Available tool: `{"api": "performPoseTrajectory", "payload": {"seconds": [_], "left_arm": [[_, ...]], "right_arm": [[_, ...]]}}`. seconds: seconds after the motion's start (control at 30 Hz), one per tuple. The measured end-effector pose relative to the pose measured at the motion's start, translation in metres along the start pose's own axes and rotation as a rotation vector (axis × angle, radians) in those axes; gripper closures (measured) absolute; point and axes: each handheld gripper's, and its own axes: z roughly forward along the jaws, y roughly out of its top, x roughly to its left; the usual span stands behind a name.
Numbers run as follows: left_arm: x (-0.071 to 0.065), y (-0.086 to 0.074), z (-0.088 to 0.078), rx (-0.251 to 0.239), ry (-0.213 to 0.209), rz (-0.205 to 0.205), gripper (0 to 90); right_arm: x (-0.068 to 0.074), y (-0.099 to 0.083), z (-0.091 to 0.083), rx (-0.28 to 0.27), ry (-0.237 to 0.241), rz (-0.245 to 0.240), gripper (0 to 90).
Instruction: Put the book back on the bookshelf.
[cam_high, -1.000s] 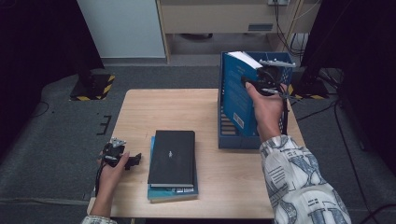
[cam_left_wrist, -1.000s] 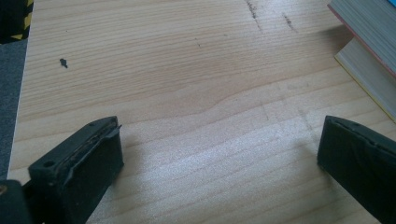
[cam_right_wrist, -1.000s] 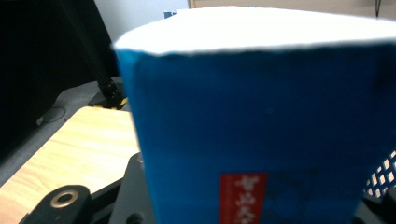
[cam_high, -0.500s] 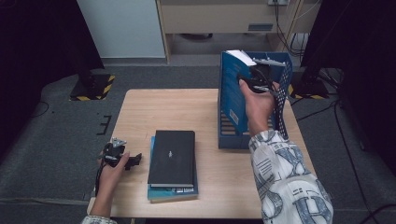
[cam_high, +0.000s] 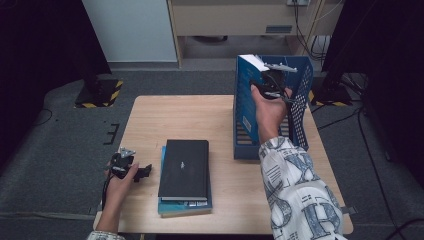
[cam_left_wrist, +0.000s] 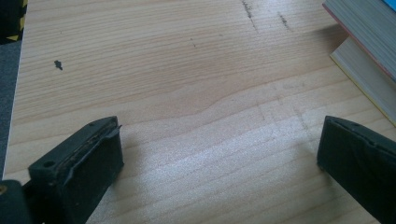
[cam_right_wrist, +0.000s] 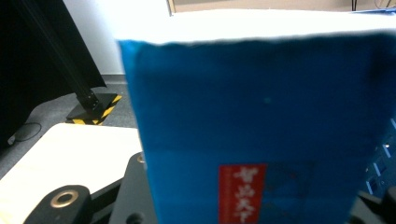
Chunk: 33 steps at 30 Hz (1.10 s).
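Observation:
My right gripper (cam_high: 272, 82) is shut on a blue book (cam_high: 246, 92) with white page edges, held upright at the left side of a blue perforated file box (cam_high: 301, 95). In the right gripper view the blue book (cam_right_wrist: 261, 126), with a red label on its spine, stands between the black jaws. On the table's near left my left gripper (cam_high: 141, 170) rests open, and the left gripper view has bare wood between its jaws (cam_left_wrist: 219, 158). Just to its right lies a black book (cam_high: 184, 167) stacked on a teal book (cam_high: 186, 206).
The wooden table (cam_high: 175, 120) has free surface at its left and middle. The stack's page edges (cam_left_wrist: 369, 42) sit close to the left gripper's right jaw. Dark floor, black stands and a pale cabinet surround the table.
My right hand has moved a little left and down with the blue book, deeper into the box. The left gripper and the book stack have stayed put.

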Motion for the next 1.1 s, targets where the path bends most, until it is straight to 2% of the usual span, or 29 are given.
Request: {"api": "performPoseTrajectory", "payload": {"seconds": [0.4,0.73,1.1], "left_arm": [[0.000,0.000,0.000,-0.001,-0.001,0.002,0.0],[-0.001,0.000,0.001,-0.002,-0.004,0.000,0.0],[-0.001,0.001,0.000,0.004,-0.005,0.008,0.0]], "right_arm": [[0.005,-0.009,0.008,-0.004,-0.025,-0.019,61.2],[0.000,-0.027,0.015,0.001,-0.029,0.016,61.2],[-0.001,-0.040,0.020,0.014,-0.021,0.022,61.2]]}}
